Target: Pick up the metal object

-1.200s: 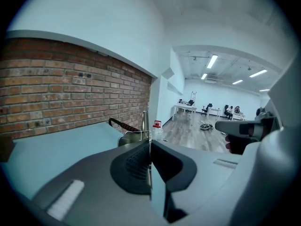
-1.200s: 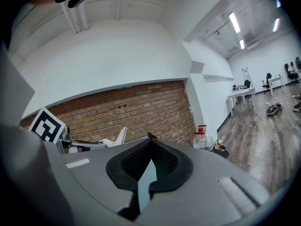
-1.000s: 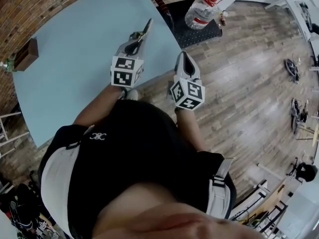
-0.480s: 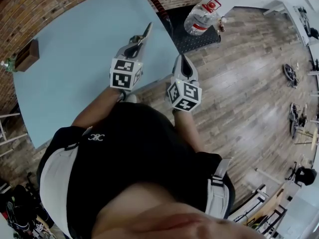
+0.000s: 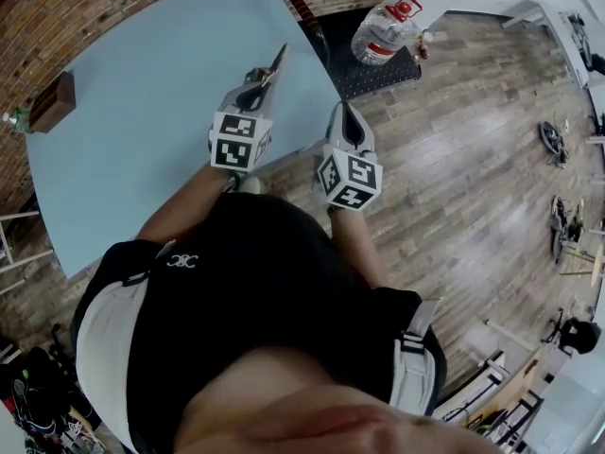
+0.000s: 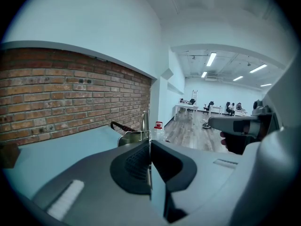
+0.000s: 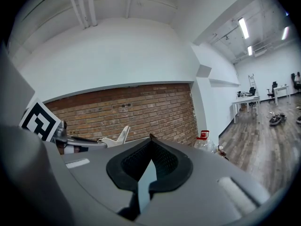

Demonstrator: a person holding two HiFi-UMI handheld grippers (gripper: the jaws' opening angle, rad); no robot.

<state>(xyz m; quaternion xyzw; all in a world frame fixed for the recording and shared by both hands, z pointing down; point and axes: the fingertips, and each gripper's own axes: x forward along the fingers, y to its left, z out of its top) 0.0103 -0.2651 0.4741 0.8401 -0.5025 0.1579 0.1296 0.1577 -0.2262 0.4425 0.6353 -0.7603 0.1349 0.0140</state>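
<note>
My left gripper (image 5: pixel 259 76) is raised over the light blue table (image 5: pixel 132 130) and is shut on the metal object (image 5: pixel 277 61), a thin flat silvery piece that sticks out past its fingertips. In the left gripper view the jaws (image 6: pixel 149 142) meet in a closed line, and the metal object (image 6: pixel 144 122) stands upright just ahead of them. The right gripper view shows the metal object (image 7: pixel 117 138) to the left in front of the brick wall. My right gripper (image 5: pixel 342 110) hangs beside the table's near edge, shut and with nothing in it (image 7: pixel 150 137).
A wooden box (image 5: pixel 51 103) sits at the table's left edge by the brick wall (image 5: pixel 57 17). Beyond the table's far corner, a large water bottle (image 5: pixel 382 30) stands on a black mat (image 5: pixel 383 67), with a black and red rod (image 5: pixel 296 1) nearby. Wooden floor (image 5: pixel 473 159) spreads to the right.
Almost nothing: both grippers keep their places and stay shut. The head view has shifted slightly.
</note>
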